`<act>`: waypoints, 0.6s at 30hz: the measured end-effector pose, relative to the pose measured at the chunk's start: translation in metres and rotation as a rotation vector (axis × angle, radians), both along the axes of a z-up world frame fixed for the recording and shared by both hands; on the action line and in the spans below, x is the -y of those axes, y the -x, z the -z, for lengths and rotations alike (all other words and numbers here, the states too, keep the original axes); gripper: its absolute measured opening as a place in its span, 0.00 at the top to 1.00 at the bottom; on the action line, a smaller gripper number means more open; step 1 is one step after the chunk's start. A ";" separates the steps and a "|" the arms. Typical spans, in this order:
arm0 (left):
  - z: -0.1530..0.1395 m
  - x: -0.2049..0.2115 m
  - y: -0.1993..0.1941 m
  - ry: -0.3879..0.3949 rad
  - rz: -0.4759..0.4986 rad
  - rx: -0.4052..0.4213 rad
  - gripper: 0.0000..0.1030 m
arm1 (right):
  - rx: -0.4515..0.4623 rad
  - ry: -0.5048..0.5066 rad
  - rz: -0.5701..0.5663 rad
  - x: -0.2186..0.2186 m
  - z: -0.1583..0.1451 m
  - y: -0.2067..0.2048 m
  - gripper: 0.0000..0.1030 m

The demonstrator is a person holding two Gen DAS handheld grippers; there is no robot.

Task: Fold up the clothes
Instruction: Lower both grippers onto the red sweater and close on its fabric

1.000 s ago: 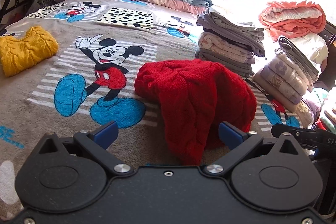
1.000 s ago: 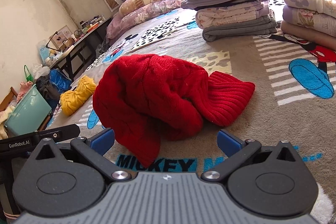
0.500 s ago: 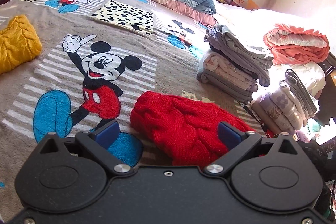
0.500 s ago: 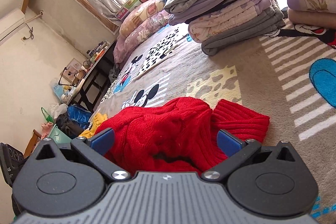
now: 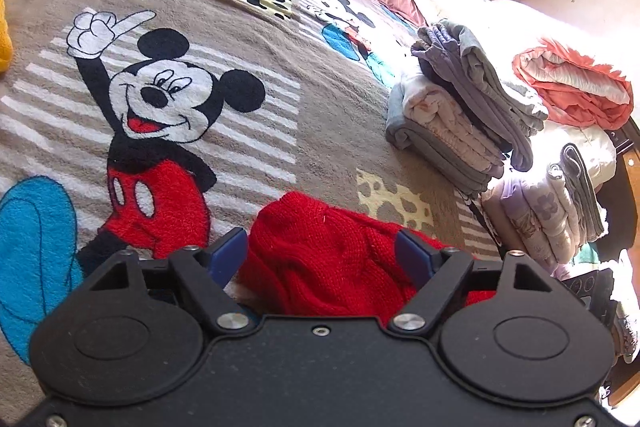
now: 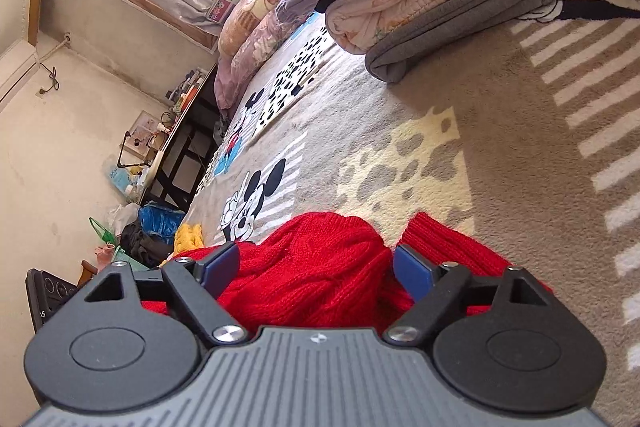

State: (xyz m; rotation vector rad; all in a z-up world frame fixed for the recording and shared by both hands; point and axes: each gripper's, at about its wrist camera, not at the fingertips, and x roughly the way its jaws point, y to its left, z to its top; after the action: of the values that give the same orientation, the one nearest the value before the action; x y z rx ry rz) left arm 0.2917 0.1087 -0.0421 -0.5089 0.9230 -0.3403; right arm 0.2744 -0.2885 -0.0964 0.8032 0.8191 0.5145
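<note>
The red cable-knit sweater [image 5: 324, 259] lies bunched on the Mickey Mouse blanket [image 5: 320, 115] at six o'clock in both views. The left gripper [image 5: 322, 253] and right gripper [image 6: 316, 265] both straddle it with jaws spread apart, nothing pinched yet. The step looks like taking hold; next, each should close on an edge and spread it flat. Only the right view shows the ribbed cuff [image 6: 440, 239] and the desk [image 6: 180, 131] at nine o'clock; only the left shows the coral quilt [image 5: 572, 87].
</note>
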 end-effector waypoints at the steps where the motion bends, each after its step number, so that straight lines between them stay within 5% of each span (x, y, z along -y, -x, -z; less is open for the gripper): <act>1: 0.003 0.000 -0.005 0.003 0.003 -0.007 0.21 | -0.007 -0.004 -0.009 -0.001 0.004 -0.004 0.20; 10: 0.029 0.006 -0.048 0.051 0.057 -0.079 0.22 | -0.053 -0.079 -0.057 -0.006 0.031 -0.030 0.20; 14: 0.035 0.012 -0.050 0.075 0.106 -0.093 0.34 | -0.053 -0.101 -0.065 -0.009 0.036 -0.033 0.21; 18: 0.027 0.019 -0.036 0.060 0.148 -0.053 0.58 | -0.054 -0.134 -0.098 -0.010 0.039 -0.030 0.46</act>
State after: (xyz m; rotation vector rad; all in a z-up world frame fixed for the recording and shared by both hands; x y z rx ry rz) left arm 0.3282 0.0899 -0.0688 -0.5080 1.0069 -0.4915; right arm 0.3039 -0.2780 -0.1351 0.9064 0.8836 0.6419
